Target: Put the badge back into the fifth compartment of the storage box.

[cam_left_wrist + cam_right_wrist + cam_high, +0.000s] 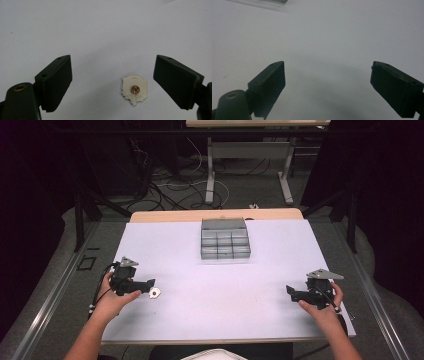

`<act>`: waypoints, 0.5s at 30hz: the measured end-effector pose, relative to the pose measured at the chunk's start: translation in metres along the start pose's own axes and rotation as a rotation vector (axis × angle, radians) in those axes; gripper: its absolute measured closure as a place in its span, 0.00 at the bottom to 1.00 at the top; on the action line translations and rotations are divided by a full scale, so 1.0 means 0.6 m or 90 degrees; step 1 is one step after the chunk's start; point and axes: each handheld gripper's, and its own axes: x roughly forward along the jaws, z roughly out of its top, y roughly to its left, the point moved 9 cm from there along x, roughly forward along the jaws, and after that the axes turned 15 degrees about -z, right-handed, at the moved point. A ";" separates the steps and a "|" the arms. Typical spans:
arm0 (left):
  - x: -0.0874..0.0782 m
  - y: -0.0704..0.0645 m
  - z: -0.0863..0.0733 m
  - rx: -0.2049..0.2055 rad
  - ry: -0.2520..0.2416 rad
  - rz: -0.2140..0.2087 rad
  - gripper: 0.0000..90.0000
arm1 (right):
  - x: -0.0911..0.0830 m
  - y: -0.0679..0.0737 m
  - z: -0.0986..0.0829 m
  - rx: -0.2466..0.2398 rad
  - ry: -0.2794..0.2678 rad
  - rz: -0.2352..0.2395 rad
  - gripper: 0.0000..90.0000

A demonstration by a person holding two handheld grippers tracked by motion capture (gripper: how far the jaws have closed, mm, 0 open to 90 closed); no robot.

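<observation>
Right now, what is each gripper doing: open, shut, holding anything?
Left gripper: open, holding nothing; a small pin badge lies back side up on the table between its fingers.
Right gripper: open, holding nothing.

White-covered table point(200, 320) with a grey compartment box point(225, 239) and a small pin badge point(156, 293).

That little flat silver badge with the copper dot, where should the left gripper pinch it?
Probably by its thin outer edges, coming straight down: the small flat silvery badge lies flat on the white table, between the left gripper's open jaws, nearer one jaw, copper stud facing up.
</observation>
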 end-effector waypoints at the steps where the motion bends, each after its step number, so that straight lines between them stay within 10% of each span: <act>1: 0.001 -0.001 0.000 -0.001 0.003 0.000 0.18 | 0.000 0.000 0.000 -0.001 0.001 0.002 0.13; 15: 0.011 -0.004 0.007 -0.001 0.025 0.003 0.19 | 0.002 0.000 -0.003 -0.002 0.003 0.000 0.14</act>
